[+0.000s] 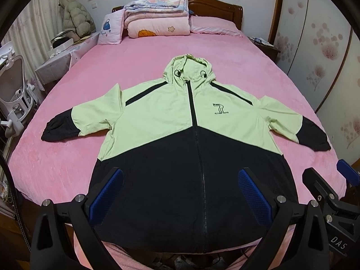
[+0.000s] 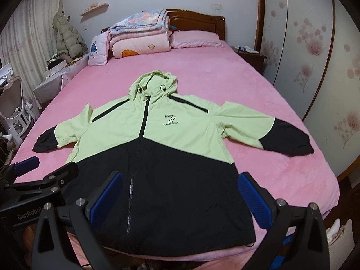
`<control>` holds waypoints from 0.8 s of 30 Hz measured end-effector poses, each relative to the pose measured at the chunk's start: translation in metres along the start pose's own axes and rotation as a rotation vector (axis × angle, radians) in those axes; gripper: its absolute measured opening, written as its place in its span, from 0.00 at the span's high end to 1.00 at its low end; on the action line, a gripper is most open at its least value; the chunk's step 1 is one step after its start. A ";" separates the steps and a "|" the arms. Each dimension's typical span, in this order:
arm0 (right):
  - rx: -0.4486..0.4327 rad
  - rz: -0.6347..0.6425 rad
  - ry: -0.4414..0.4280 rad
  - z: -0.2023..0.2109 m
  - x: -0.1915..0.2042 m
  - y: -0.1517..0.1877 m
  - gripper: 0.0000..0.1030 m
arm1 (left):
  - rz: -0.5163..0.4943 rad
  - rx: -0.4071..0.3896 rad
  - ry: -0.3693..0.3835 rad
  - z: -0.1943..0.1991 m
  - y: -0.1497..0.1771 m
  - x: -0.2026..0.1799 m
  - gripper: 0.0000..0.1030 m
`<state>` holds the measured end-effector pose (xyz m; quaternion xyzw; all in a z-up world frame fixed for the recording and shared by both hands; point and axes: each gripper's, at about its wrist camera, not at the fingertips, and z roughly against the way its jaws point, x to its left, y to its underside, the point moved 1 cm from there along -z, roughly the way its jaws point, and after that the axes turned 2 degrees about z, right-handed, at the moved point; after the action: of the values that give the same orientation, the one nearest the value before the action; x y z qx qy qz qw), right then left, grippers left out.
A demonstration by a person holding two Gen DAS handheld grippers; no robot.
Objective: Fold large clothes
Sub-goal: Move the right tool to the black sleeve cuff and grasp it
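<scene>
Left gripper (image 1: pixel 180 193) spread wide, blue pads (image 1: pixel 105 194) apart, holding nothing, hovering over black lower half of jacket (image 1: pixel 171 135) near the hem. Right gripper (image 2: pixel 180 194) likewise spread wide, empty, above hem area right of the zipper (image 2: pixel 131 193); also visible at right edge of the left wrist view. Jacket laid flat, front up, zipped, on pink bed (image 1: pixel 225 63): light green upper part, black lower part, hem toward foot of bed, hood (image 1: pixel 187 69) pointing to headboard (image 1: pixel 216 6). Sleeves spread out to both sides, black cuffs (image 2: pixel 290 141) resting on the sheet. Folded quilts (image 1: pixel 155 15) and pillow (image 1: pixel 213 25) stacked at head of bed, well apart from jacket. White chair (image 1: pixel 15 90) beside bed on left.
</scene>
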<state>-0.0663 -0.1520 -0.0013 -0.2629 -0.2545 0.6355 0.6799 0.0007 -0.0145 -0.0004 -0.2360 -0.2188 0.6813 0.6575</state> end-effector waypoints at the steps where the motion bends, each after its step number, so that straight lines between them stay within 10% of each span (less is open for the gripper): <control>1: -0.008 0.001 0.005 0.001 0.000 0.000 0.01 | 0.002 -0.010 -0.006 0.001 -0.002 0.000 0.02; 15: -0.078 -0.056 0.003 0.013 -0.040 -0.014 0.01 | -0.004 -0.189 0.037 0.029 -0.043 -0.031 0.01; 24: -0.147 -0.087 0.096 0.025 -0.103 -0.028 0.01 | -0.045 -0.184 0.211 0.040 -0.084 -0.085 0.01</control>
<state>-0.0695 -0.2559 0.0353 -0.3309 -0.2788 0.5718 0.6970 0.0446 -0.0957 0.0851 -0.3608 -0.2153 0.6147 0.6675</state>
